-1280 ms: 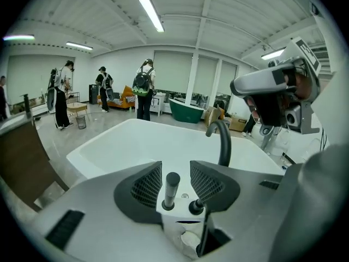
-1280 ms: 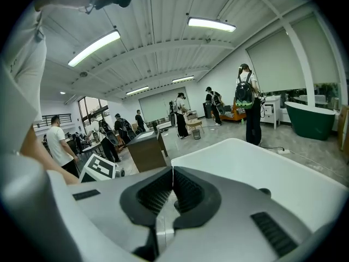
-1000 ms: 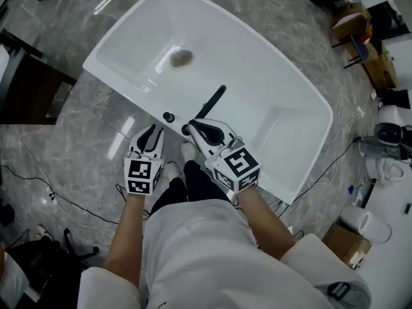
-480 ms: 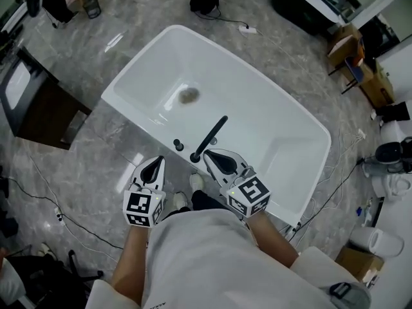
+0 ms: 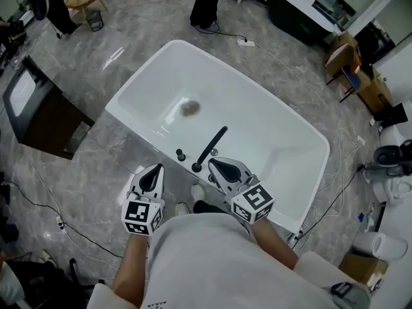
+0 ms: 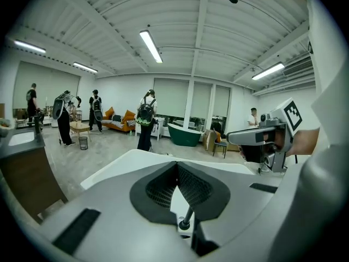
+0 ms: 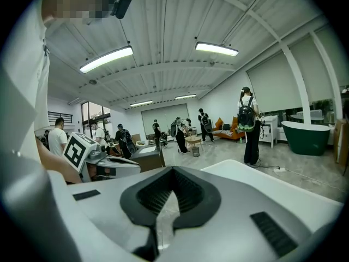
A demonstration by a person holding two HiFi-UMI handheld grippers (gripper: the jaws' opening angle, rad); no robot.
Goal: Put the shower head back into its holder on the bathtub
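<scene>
The black shower head (image 5: 212,147) stands slanted in its holder (image 5: 195,168) on the near rim of the white bathtub (image 5: 283,192), pointing over the basin. A small black knob (image 5: 181,155) sits on the rim just left of it. My left gripper (image 5: 156,168) hovers above the floor short of the rim, shut and holding nothing. My right gripper (image 5: 211,163) hangs just right of the holder, apart from the shower head, also shut and holding nothing. In the left gripper view the closed pads (image 6: 163,187) meet, and a black stem (image 6: 187,219) shows below them.
A dark drain patch (image 5: 189,109) lies in the tub's far end. A dark cabinet (image 5: 35,114) stands at the left. Cables (image 5: 325,172) trail on the marble floor to the right, near boxes (image 5: 360,266) and white appliances (image 5: 386,153). A person (image 5: 209,2) stands beyond the tub.
Both grippers have risen and drawn back from the tub rim, so the tub looks smaller and farther. The shower head stays in its holder.
</scene>
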